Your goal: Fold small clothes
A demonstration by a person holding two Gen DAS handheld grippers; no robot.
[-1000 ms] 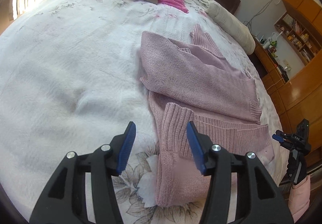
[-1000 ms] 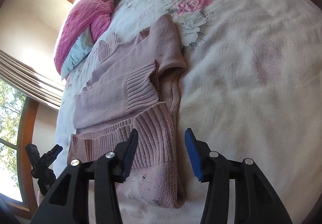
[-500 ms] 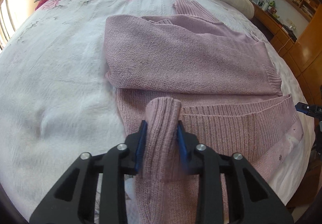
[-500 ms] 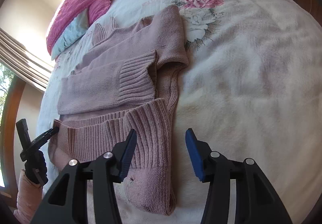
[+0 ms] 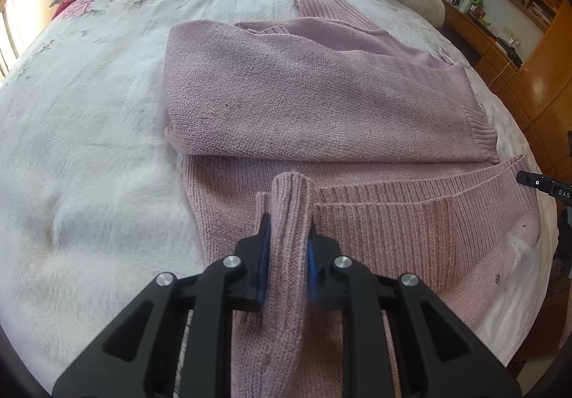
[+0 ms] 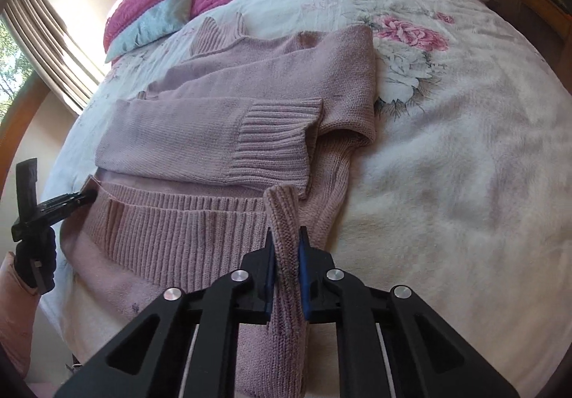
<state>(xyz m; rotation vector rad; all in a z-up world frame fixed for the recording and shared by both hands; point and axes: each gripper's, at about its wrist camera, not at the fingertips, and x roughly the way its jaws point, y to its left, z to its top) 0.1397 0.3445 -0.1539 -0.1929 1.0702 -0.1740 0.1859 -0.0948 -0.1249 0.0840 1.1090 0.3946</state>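
Already my pink sweater [image 5: 321, 104] lies flat on the bed [image 5: 89, 133] with both sleeves folded across its chest; folding hem toward collar remains. Its long axis runs near to far, collar far. Left gripper [image 5: 287, 247] and right gripper [image 6: 286, 255] each clamp the ribbed hem's 2 near corners.

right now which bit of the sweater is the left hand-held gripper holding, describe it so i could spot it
On the floral bedspread lies a pink knit sweater, its sleeves folded across the body. At the near end runs the ribbed hem; the left hand-held gripper is shut on the hem's left corner. Unlike the flat knit around it, that corner stands up as a pinched ridge.
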